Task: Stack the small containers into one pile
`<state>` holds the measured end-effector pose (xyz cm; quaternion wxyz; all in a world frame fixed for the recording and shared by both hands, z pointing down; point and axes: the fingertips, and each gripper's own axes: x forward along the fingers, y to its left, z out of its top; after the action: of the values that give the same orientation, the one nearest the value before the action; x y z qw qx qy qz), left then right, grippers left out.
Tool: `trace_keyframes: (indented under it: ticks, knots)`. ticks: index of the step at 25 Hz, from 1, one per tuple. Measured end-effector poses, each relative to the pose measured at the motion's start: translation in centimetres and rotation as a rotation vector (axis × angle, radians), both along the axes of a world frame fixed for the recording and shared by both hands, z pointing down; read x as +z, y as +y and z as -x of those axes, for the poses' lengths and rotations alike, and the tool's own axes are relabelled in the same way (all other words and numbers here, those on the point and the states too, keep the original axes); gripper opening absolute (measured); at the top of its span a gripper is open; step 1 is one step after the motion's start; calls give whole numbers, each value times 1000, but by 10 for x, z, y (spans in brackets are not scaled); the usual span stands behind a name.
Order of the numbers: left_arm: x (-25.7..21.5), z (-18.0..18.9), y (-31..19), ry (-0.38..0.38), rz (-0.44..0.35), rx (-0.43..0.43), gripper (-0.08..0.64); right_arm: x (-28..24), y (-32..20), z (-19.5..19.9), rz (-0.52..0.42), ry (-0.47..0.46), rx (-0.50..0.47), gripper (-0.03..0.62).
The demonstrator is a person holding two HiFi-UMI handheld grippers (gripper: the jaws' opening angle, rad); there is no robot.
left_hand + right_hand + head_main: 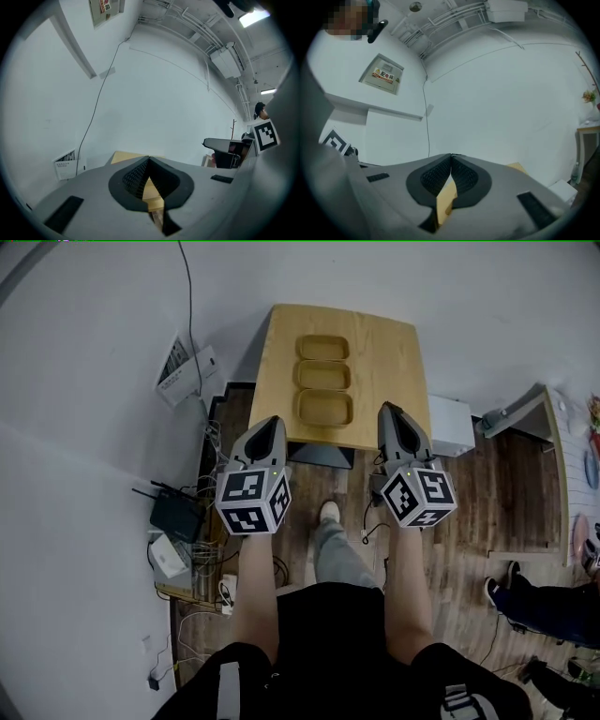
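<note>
head view / table: light wood table [394,362] at the far end, up against the white wall [94,352]
head view / containers: three small tan containers in a row down the middle of the table: far one [323,349], middle one [323,377], near one [324,408]. All sit flat, each just beside the next, and none are stacked yet.
head view / left gripper: left gripper [272,424] is held up at the table's near left corner, left of the near one and not touching it
head view / right gripper: right gripper [388,411] is at the near right edge, also clear of the containers
head view / floor stuff: black router [174,514] and cables on the left, white box [451,425] right of the table
left gripper view / jaws: tips pressed together with nothing pinched. A bit of table shows in the gap behind them.
left gripper view / far right: the other gripper's marker cube [266,135]
right gripper view / jaws: pressed together too, and empty. The table corner pokes out on the right.
right gripper view / wall: sign [384,75] high on the left
</note>
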<state>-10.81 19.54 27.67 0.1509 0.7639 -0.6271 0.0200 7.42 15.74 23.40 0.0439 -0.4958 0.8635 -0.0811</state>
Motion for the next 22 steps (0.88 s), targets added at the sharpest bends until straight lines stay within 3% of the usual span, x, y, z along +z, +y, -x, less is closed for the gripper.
trace_keyframes:
  ticks: [2, 8, 14, 22]
  knots:
    - [10, -3, -24, -1, 32, 3, 8, 13, -25, -1, 32, 2, -4, 3]
    - [3, -25, -107, -7, 30, 8, 8, 17, -112, -18, 59, -25, -12, 3]
    - [-31, -48, -170, -33, -44, 10, 8, -14, -175, -40, -12, -16, -13, 3]
    - [-49, -49, -219, -30, -86, -28, 8, -36, -220, -26, -85, 53, -98, 3]
